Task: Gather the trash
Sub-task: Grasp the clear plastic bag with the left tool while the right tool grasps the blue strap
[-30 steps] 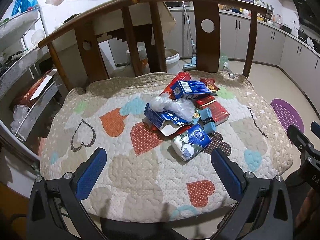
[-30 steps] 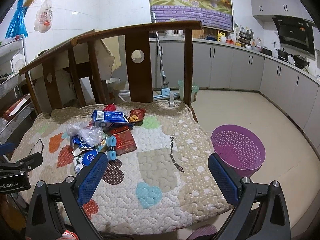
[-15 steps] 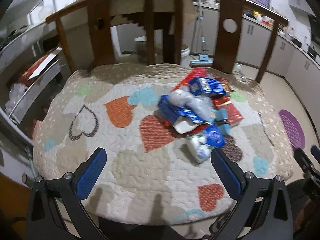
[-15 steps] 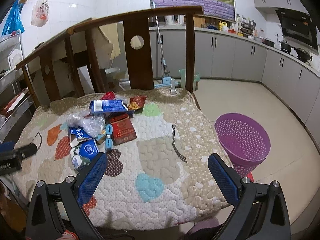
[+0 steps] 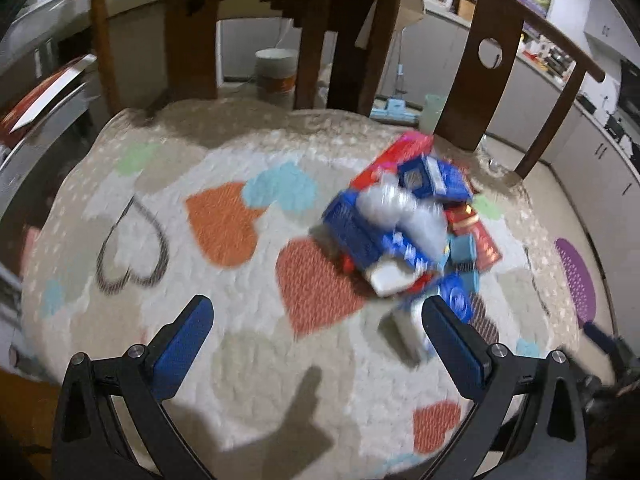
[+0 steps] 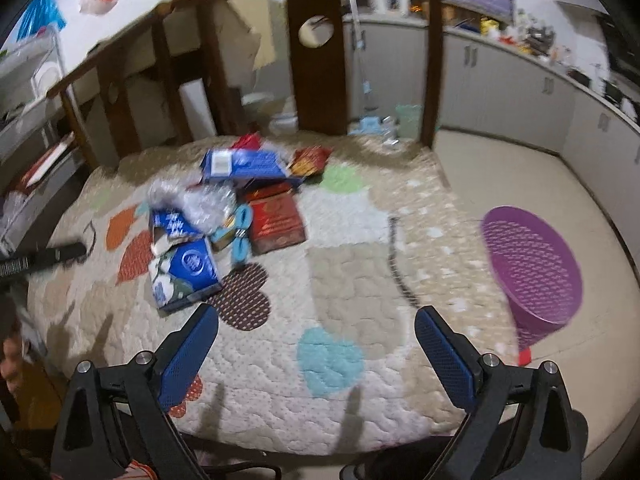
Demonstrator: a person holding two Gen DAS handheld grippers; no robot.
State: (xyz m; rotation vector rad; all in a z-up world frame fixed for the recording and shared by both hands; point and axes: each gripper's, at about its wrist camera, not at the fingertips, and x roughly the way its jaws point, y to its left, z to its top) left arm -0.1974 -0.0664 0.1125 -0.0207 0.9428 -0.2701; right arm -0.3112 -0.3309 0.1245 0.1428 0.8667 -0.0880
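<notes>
Heart-patterned quilted pad lying over the wooden seat, a heap of trash sitting on it at centre left, purple basket standing on the floor at right

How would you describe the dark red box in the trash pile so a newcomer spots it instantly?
Find the quilted heart-patterned cushion, then the trash pile at its left. The dark red box lies flat on the pile's right edge, nearest the purple basket; its neighbours are mostly blue.
</notes>
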